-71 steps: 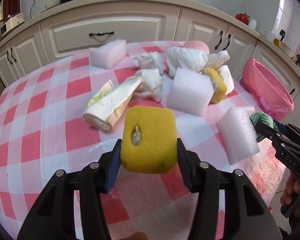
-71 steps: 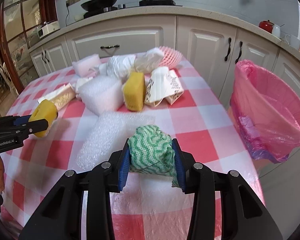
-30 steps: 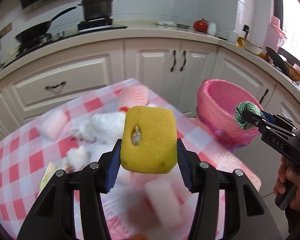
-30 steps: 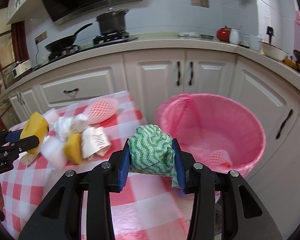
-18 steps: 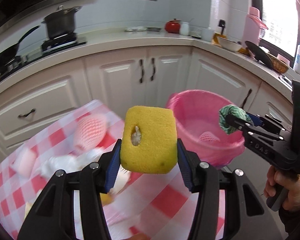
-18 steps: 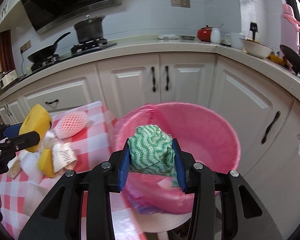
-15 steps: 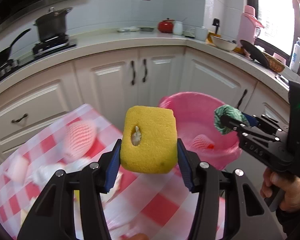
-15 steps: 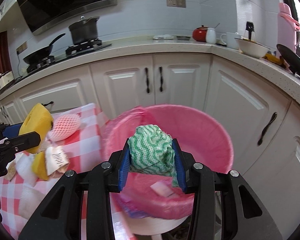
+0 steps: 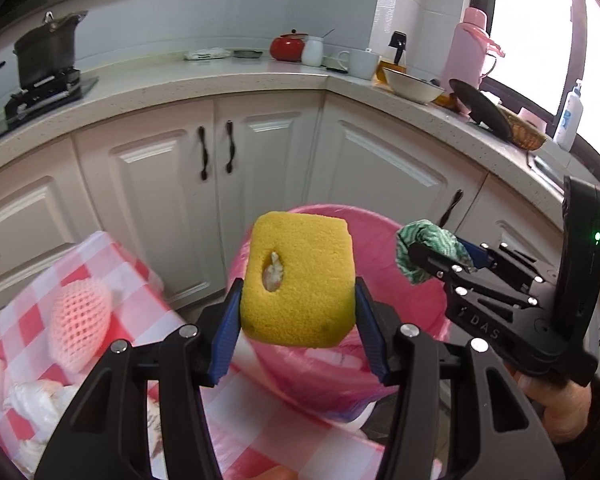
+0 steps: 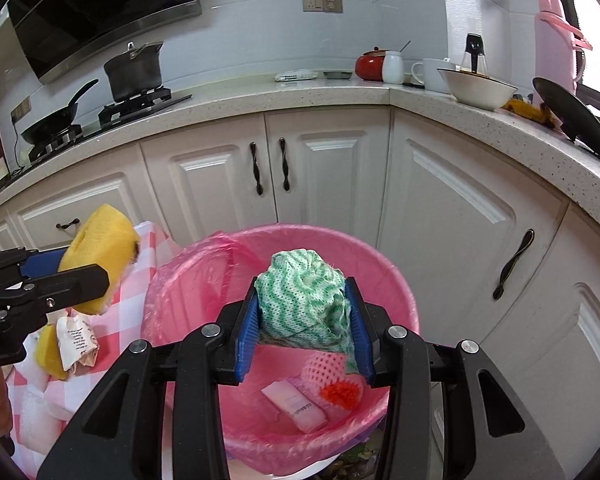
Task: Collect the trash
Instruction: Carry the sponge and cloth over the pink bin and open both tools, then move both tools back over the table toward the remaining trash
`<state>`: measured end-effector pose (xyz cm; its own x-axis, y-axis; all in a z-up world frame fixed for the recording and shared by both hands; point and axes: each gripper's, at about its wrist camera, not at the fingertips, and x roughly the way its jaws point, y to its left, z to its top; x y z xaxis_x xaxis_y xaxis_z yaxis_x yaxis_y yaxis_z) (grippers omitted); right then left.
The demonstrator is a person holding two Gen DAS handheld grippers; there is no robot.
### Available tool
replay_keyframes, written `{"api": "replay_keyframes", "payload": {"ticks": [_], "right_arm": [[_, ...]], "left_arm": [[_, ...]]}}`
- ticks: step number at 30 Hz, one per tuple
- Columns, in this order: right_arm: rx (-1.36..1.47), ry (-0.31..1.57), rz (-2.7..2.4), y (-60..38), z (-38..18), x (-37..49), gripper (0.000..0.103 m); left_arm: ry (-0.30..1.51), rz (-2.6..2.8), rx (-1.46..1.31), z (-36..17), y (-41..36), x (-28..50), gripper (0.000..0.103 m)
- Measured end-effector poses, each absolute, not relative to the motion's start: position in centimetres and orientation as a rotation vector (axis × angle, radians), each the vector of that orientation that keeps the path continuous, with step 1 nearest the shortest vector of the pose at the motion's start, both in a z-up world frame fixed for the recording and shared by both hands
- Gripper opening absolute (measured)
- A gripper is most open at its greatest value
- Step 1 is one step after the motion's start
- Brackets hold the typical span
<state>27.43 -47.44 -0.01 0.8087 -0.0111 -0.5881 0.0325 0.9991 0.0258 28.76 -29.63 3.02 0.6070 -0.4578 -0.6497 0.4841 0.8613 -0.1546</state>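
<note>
My left gripper (image 9: 298, 308) is shut on a yellow sponge (image 9: 300, 280) with a hole in it, held at the table's edge in front of the pink lined trash bin (image 9: 384, 236). My right gripper (image 10: 304, 316) is shut on a crumpled green-and-white cloth (image 10: 304, 300) and holds it over the open bin (image 10: 396, 280). The bin holds a pink foam net (image 10: 324, 366), a red scrap (image 10: 340, 394) and a pink packet (image 10: 294, 404). The sponge also shows at the left of the right wrist view (image 10: 100, 252), and the cloth at the right of the left wrist view (image 9: 424, 248).
The red-checked table (image 9: 132, 280) carries a pink foam net (image 9: 78, 316), white crumpled plastic (image 9: 40, 396), another yellow sponge (image 10: 48, 352) and a paper wrapper (image 10: 76, 340). White cabinets (image 10: 332, 176) and a cluttered counter (image 10: 480, 120) stand behind the bin.
Both grippers swung right from the table toward the bin, each still holding its item. The cloth now hangs over the bin opening; the sponge has come closer to the rim.
</note>
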Motion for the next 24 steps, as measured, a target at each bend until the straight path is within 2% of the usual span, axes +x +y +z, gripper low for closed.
{"api": "replay_keyframes", "payload": {"ticks": [3, 4, 5, 6, 7, 8, 24], "right_arm": [[0.039, 0.624, -0.039, -47.9, 0.1, 27.6, 0.044], [0.04, 0.623, -0.044, -48.1, 0.1, 27.6, 0.049], [0.042, 0.618, -0.052, -48.3, 0.2, 27.6, 0.059], [0.044, 0.614, -0.056, -48.4, 0.3, 27.6, 0.064], [0.045, 0.609, -0.061, -48.5, 0.4, 27.5, 0.071], [0.043, 0.604, -0.067, -48.5, 0.5, 27.5, 0.072], [0.055, 0.604, -0.054, -47.7, 0.6, 26.3, 0.074]], "left_arm": [[0.743, -0.559, 0.03, 2.9, -30.2, 29.4, 0.053], [0.747, -0.569, 0.027, 2.8, -30.5, 29.6, 0.059], [0.753, -0.576, 0.024, 2.7, -30.7, 29.9, 0.064], [0.757, -0.574, 0.024, 2.6, -30.9, 30.1, 0.075], [0.761, -0.571, 0.025, 2.4, -31.0, 30.2, 0.077], [0.763, -0.575, 0.022, 2.3, -31.1, 30.3, 0.077], [0.761, -0.483, -0.017, 2.3, -26.2, 28.5, 0.077]]}}
